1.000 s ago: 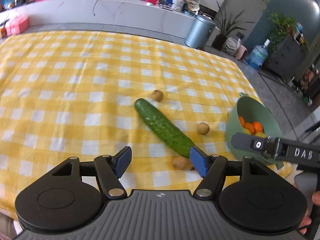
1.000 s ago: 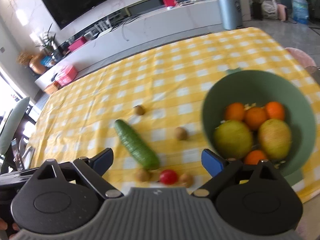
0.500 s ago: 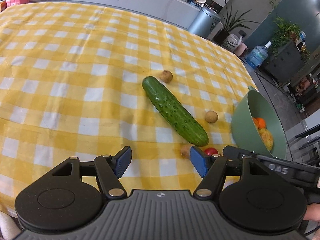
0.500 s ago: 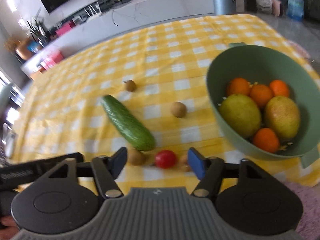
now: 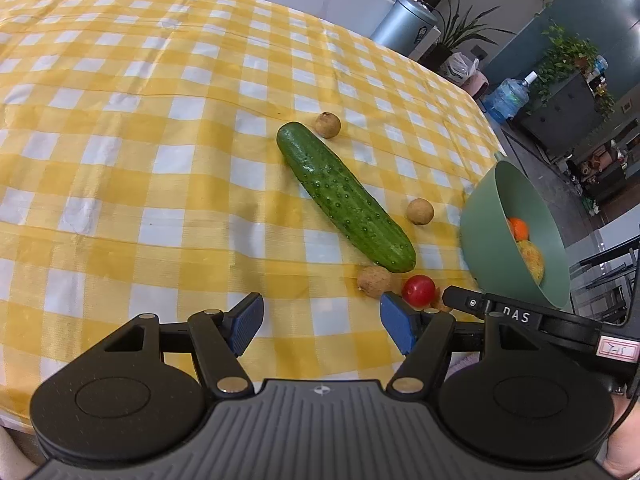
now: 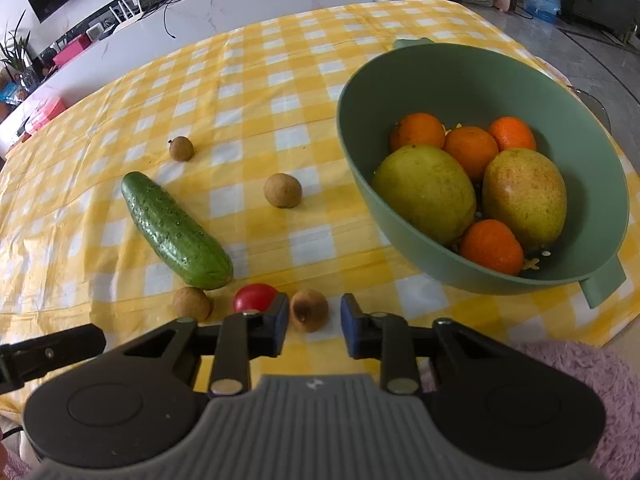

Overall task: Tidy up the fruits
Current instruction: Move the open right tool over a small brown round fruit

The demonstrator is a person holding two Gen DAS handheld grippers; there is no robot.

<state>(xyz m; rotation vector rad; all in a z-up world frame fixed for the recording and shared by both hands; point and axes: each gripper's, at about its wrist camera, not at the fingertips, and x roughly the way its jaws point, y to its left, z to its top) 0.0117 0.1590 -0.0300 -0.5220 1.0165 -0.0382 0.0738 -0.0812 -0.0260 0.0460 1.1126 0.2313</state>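
A green bowl [image 6: 360, 152] on the yellow checked cloth holds oranges [image 6: 470, 152] and two mangoes [image 6: 426, 192]. A cucumber [image 6: 174, 228] lies left of it, with several small brown longans [image 6: 282, 190] and a red cherry tomato [image 6: 254, 298] around it. My right gripper [image 6: 314, 322] has its jaws partly closed around a longan [image 6: 308, 310] at the table's near edge, with gaps still showing. My left gripper [image 5: 320, 326] is open and empty, just short of the cucumber [image 5: 344, 196], the tomato [image 5: 418, 290] and a longan [image 5: 374, 280].
The table's near edge runs just under both grippers. The bowl [image 5: 480, 216] stands near the right edge. A grey bin [image 5: 404, 24], plants and a water bottle [image 5: 508, 94] stand on the floor beyond the table.
My right gripper has moved in low and narrowed its jaws around the near longan. My left gripper has dropped closer to the cucumber and stays open.
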